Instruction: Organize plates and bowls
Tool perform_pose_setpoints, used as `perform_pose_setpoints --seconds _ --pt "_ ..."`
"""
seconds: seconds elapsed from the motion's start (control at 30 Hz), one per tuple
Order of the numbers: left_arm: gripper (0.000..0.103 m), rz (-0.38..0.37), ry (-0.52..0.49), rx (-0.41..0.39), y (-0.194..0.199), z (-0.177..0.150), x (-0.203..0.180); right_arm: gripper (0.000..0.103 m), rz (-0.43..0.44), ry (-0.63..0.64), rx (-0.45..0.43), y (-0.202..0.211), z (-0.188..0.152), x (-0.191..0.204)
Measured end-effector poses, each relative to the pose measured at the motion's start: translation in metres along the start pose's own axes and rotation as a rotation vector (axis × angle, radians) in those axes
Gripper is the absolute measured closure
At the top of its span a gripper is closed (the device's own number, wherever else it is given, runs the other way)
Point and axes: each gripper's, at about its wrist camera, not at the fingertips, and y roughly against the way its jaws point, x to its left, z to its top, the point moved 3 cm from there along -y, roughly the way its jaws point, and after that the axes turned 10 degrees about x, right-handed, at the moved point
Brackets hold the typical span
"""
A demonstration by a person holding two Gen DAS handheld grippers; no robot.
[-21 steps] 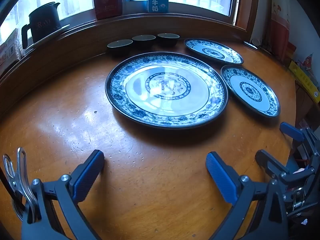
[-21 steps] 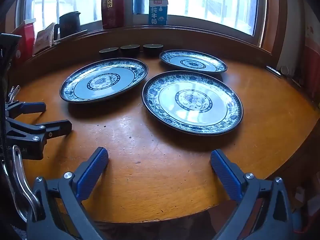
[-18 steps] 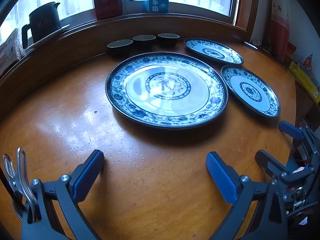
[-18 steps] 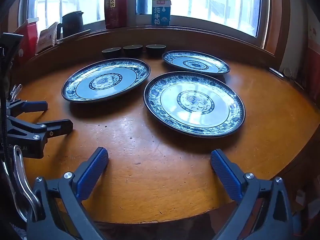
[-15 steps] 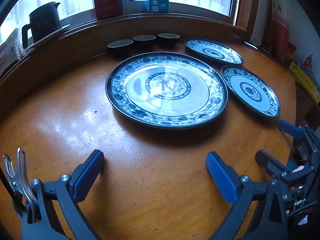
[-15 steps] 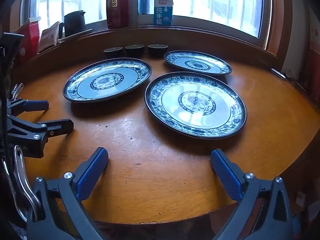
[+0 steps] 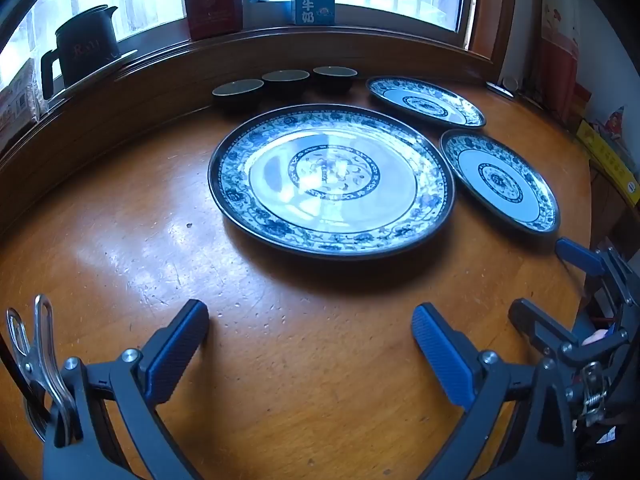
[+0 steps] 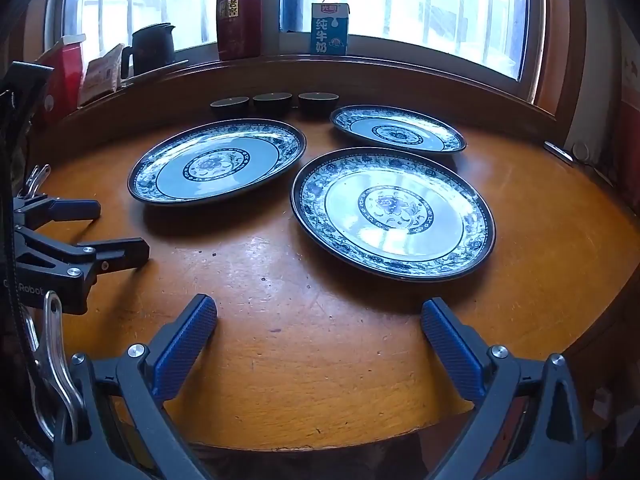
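Both grippers — left gripper (image 7: 310,344), right gripper (image 8: 318,342) — spread wide, empty, above the worktop (image 8: 320,360) near edge. Three plates (image 8: 394,212) lie mid-worktop; three bowls (image 8: 274,102) line the far edge. Risk: glazed low rims — pads may slip, plates clash when stacked.

Glossy orange-brown wooden table (image 8: 320,344), scuffed, worn front edge. Dark wood sill (image 8: 360,68) behind it, under a bright daylit window (image 8: 432,4). On the sill: blue milk carton (image 8: 329,29), red box (image 8: 238,16), dark kettle (image 8: 152,49). White wall (image 7: 604,60) at right.
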Motion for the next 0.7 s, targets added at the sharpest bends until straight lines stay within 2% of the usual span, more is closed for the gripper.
perform_pose_setpoints --seconds 0.1,0.27,0.7 --pt "0.0 0.0 0.0 0.001 -0.0001 0.0 -0.0001 0.0 0.001 0.0 -0.006 -0.0004 -0.0009 0.0" --pt "0.0 0.004 0.005 -0.002 0.0018 -0.0009 -0.0015 0.0 0.003 0.0 0.04 -0.0026 0.004 -0.0002" --pt "0.0 0.003 0.003 -0.002 0.0014 -0.0014 -0.0032 0.0 0.003 -0.003 0.045 -0.0047 0.0026 -0.0015"
